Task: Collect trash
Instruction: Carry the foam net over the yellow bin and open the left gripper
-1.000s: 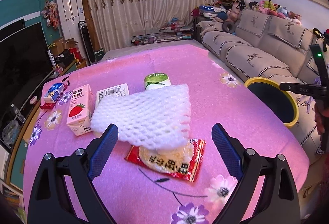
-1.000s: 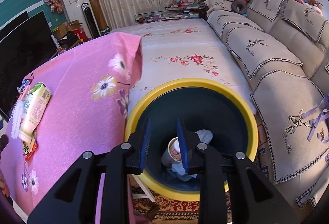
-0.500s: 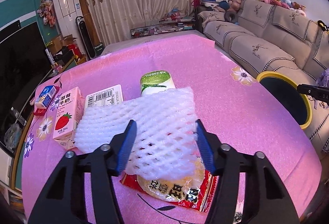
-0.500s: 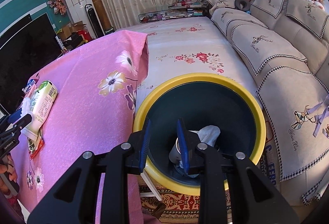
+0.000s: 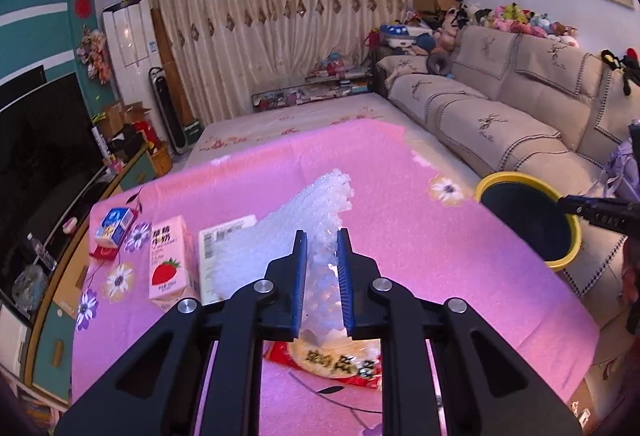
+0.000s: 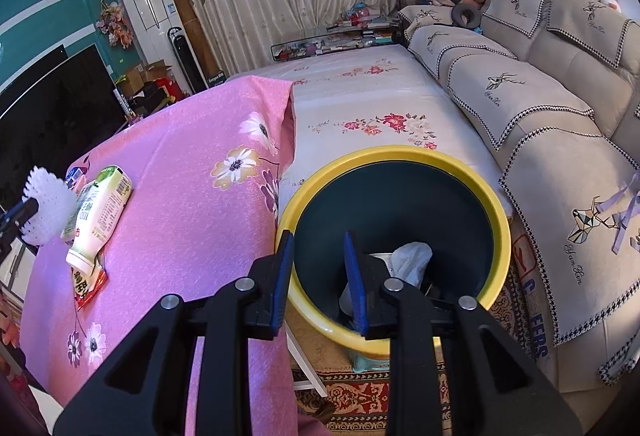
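Observation:
My left gripper point(image 5: 322, 248) is shut on a white foam fruit net point(image 5: 312, 211) and holds it just above the pink table. The net also shows in the right wrist view point(image 6: 50, 211). Under it lies a red snack wrapper point(image 5: 340, 360). A pink strawberry milk carton point(image 5: 167, 264), a white barcode box point(image 5: 218, 248) and a small blue carton point(image 5: 114, 228) lie to the left. A green-white bottle point(image 6: 100, 211) lies on the table. My right gripper point(image 6: 318, 256) hovers over the yellow-rimmed bin point(image 6: 496, 203), jaws slightly apart and empty. The bin holds a crumpled white tissue point(image 6: 412, 256).
The bin point(image 5: 560, 260) stands off the table's right edge beside a beige sofa point(image 5: 520, 123). A bed with floral sheet point(image 6: 380, 107) lies beyond the table. A TV point(image 5: 36, 155) and cabinet line the left wall.
My left gripper has closed from wide open onto the foam net and lifted it, bunching it up. My right gripper has opened a little and shifted slightly left over the bin.

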`<state>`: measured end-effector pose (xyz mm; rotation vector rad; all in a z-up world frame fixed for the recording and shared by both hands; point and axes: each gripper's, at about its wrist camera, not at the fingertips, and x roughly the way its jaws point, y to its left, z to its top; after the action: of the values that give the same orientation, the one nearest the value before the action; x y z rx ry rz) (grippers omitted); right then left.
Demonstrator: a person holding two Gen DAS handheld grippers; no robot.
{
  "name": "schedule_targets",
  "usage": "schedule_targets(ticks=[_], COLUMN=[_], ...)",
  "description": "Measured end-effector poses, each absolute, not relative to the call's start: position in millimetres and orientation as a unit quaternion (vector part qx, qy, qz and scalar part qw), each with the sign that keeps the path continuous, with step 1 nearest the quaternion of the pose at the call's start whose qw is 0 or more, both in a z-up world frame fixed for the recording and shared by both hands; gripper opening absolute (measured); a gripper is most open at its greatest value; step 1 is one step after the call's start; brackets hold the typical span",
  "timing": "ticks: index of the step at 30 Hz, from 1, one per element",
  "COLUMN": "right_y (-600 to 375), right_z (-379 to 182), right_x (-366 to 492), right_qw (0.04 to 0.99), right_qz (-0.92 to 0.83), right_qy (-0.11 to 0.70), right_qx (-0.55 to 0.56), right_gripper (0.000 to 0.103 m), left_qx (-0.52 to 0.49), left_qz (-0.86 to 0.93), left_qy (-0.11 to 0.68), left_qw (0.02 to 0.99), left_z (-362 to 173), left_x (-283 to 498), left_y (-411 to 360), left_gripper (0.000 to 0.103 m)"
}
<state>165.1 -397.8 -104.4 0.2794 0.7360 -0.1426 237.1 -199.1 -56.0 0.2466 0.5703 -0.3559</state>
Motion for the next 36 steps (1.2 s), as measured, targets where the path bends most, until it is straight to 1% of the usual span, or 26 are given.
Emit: schedule_targets(ticks=[6,13,20,26,31,36], right_y=[-405,-441,-479,-505,-521,-534], right_z=[-93,-88,-94,-95,-102,-108], right_x=[129,82,48,27,20,13], right_qw=[0.928,0.922,0.910,0.908,0.903,0.900], right_qz=[-0.099,-0.165,-0.215,-0.242,-0.247,-0.253], right_qy=[0.330,0.317,0.312,0.292,0.291,0.288], right_qx=[0.139,0.147,0.167,0.181,0.195,0.206], right_gripper=[0.025,0.025,0.025,0.025,0.025,0.025], left_qx=[0.129,0.152,0.168,0.190,0.206,0.215], left_qz=[-0.249,-0.349,-0.428,-0.451,-0.447,-0.433], left_qy=[0.264,0.266,0.295,0.331,0.352,0.371], left_qw=[0.923,0.886,0.838,0.807,0.796,0.793], left_z=[-31,-33,-59,-92,-115,-138], left_x=[228,223,225,234,241,251], left_y=[-247,-343,-446,-522,-566,-586], left_gripper=[0.015,0.015,0.015,0.015,0.015,0.016])
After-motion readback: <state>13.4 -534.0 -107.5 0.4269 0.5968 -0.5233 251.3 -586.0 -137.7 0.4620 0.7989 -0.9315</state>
